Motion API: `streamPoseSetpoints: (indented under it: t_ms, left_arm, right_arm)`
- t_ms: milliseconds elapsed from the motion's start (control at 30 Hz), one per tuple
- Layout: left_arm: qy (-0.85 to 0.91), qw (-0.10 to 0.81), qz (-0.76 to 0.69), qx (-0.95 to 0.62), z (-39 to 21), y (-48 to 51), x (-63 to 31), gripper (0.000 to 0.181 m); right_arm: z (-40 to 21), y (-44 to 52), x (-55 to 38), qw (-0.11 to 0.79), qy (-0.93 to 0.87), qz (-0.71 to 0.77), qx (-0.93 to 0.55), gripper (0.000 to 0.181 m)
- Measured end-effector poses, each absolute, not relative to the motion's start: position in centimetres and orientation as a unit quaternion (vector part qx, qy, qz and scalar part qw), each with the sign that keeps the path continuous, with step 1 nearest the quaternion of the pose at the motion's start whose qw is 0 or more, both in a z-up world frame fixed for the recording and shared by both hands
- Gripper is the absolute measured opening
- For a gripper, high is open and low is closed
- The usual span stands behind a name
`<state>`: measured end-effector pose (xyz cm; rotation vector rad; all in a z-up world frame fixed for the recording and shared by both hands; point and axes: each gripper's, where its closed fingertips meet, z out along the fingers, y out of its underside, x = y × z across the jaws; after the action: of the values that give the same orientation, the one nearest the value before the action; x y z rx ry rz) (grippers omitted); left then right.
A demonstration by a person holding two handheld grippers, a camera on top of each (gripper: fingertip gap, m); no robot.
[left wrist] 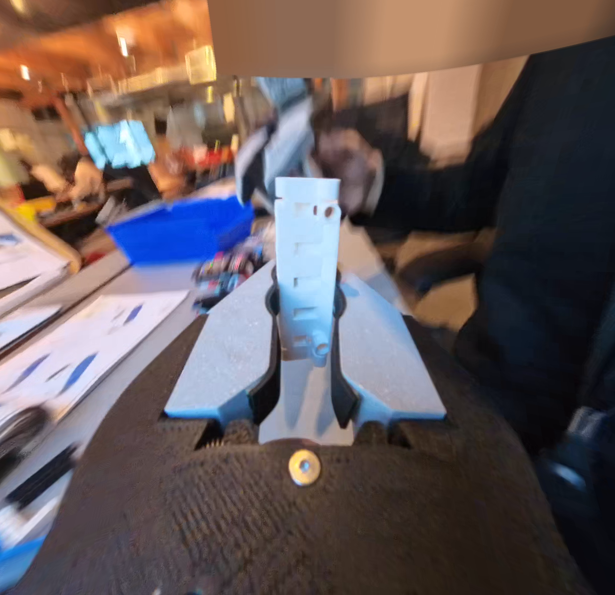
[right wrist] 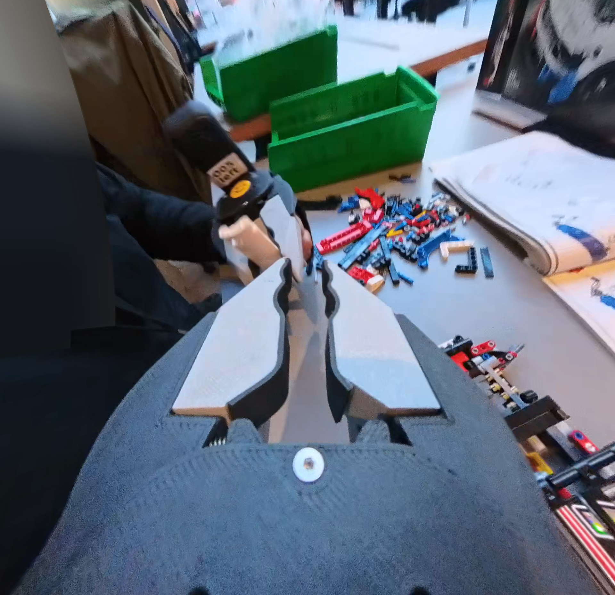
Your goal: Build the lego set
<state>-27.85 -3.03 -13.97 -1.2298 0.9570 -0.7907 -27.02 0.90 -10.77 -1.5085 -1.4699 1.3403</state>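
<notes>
My left gripper is shut on a long white lego assembly with holes and notches. The assembly stands upright between the fingers and reaches well past the tips. In the right wrist view the left gripper shows at the left, holding the same piece, which looks pale beige there. My right gripper is open by a narrow gap with nothing between its fingers. It hangs above the table edge close to the left gripper. It also shows blurred behind the assembly in the left wrist view.
A pile of loose red, blue and black lego parts lies on the grey table. Two green bins stand behind it. Open instruction booklets lie at the right, and a partly built model at the near right. A blue bin stands at the left. Left tips to right tips: about 5 cm. Both grippers' tips are roughly 20 cm from the partly built model.
</notes>
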Motion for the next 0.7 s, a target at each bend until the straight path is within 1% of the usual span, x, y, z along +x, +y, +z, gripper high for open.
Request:
streamPoseSetpoints:
  t_ms: [67,100,167,500,700]
  left_arm:
    - [0.333,0.682,-0.463,-0.458,-10.1,-3.8,-30.0,0.027]
    - [0.296,0.688,-0.507,-0.427,-8.8,-3.9,-31.2,0.027]
    - [0.258,0.691,-0.550,-0.391,-7.5,-4.1,-32.9,0.027]
    - [0.309,0.710,-0.522,-0.356,-6.8,-6.0,-33.7,0.027]
    - [0.362,0.709,-0.447,-0.408,-9.0,-5.6,-34.3,0.027]
  right_arm:
    - [-10.6,1.1,-26.8,0.330,-0.552,0.510,-0.571,0.013]
    - [-10.9,1.2,-26.8,0.330,-0.552,0.506,-0.575,0.012]
    - [-11.4,1.2,-27.1,0.327,-0.555,0.502,-0.577,0.011]
    - [-12.4,-0.9,-29.9,0.326,-0.592,0.514,-0.528,0.011]
    - [-13.0,-1.4,-31.5,0.371,-0.617,0.502,-0.480,0.011]
